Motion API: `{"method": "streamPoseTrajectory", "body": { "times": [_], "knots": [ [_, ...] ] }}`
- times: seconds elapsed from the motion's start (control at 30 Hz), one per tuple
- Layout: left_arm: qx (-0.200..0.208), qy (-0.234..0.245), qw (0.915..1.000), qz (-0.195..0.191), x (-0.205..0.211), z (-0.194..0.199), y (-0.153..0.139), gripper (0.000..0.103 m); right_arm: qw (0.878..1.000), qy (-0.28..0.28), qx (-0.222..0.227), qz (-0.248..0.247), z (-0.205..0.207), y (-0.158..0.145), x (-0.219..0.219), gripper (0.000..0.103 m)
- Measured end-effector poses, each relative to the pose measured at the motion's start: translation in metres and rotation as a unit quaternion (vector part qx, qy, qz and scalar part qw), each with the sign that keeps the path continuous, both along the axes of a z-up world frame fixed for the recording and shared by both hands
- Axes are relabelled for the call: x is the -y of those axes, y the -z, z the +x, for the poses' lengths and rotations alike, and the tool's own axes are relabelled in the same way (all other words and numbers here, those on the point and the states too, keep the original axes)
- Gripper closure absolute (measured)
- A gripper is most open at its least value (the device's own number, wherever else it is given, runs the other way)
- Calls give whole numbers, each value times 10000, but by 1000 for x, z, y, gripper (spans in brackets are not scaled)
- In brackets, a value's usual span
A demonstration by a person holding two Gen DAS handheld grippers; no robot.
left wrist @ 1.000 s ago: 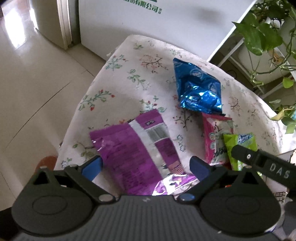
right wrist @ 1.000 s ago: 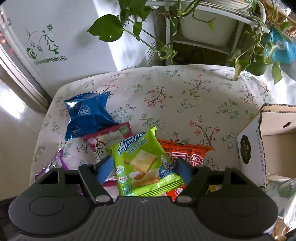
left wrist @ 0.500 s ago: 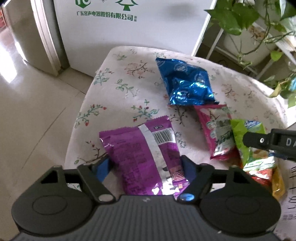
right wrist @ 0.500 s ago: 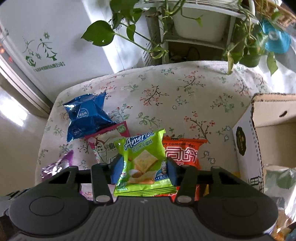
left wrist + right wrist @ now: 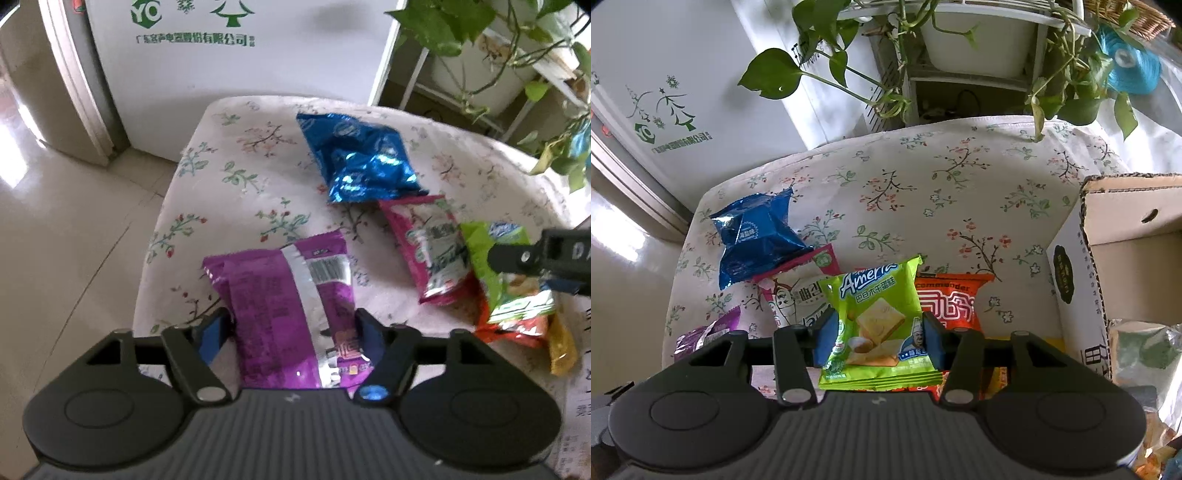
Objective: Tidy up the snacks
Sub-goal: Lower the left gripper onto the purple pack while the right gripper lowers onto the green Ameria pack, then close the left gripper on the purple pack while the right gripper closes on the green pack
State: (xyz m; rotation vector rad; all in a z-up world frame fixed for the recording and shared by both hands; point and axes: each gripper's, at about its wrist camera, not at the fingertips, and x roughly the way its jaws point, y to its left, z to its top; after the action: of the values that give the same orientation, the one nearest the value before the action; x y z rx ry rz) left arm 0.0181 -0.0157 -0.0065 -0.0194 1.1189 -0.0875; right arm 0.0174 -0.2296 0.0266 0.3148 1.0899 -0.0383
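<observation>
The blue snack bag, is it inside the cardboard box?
No, the blue snack bag lies on the flowered cloth, far from the cardboard box.

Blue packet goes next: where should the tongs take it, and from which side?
Judging by its pose, take the blue packet across its puffed middle, coming down from above: it lies flat on the floral cloth, its near edge overlapping the pink packet.

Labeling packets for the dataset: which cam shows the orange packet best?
Right wrist. There the orange packet lies face up behind the green packet, its printed front readable, though the lower part is covered. The left wrist view shows only a thin orange edge poking out under the green packet at the picture's right side.
</observation>
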Motion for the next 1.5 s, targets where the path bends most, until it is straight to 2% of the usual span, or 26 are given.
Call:
{"method": "streamPoseTrajectory", "body": {
  "times": [0.13, 0.33, 0.4, 0.43, 0.47, 0.5, 0.53, 0.57, 0.87, 1.5],
  "knots": [
    [11, 63, 9996, 277, 6, -5, 7, 9, 9999, -99, -29, -116, 2, 1, -6, 39],
    [44, 185, 9993, 315, 7, -2, 11, 2, 9985, -331, -39, -433, 2, 4, -16, 36],
    [80, 252, 9993, 259, 7, -2, 11, 5, 9979, -384, -23, -523, 1, 4, -19, 36],
    [105, 283, 9993, 229, 6, -3, 10, 10, 9976, -394, -19, -569, 1, 4, -20, 37],
    [176, 347, 9990, 212, 7, -4, 8, 21, 9975, -389, -16, -594, 0, 4, -20, 41],
    [239, 403, 9987, 213, 8, -5, 6, 26, 9973, -375, -12, -630, 0, 4, -20, 43],
    [285, 466, 9982, 239, 8, -5, 4, 35, 9970, -372, -11, -672, 0, 3, -21, 45],
    [290, 502, 9982, 159, 8, -5, 3, 37, 9971, -368, -4, -668, 0, 3, -20, 46],
    [219, 350, 9990, -185, -1, -2, -8, 40, 9989, -233, 71, -390, -4, -5, -10, 47],
    [860, 335, 9951, -358, 11, -1, -46, 40, 9983, -175, 509, -245, -20, -36, -1, 47]
  ]
}}
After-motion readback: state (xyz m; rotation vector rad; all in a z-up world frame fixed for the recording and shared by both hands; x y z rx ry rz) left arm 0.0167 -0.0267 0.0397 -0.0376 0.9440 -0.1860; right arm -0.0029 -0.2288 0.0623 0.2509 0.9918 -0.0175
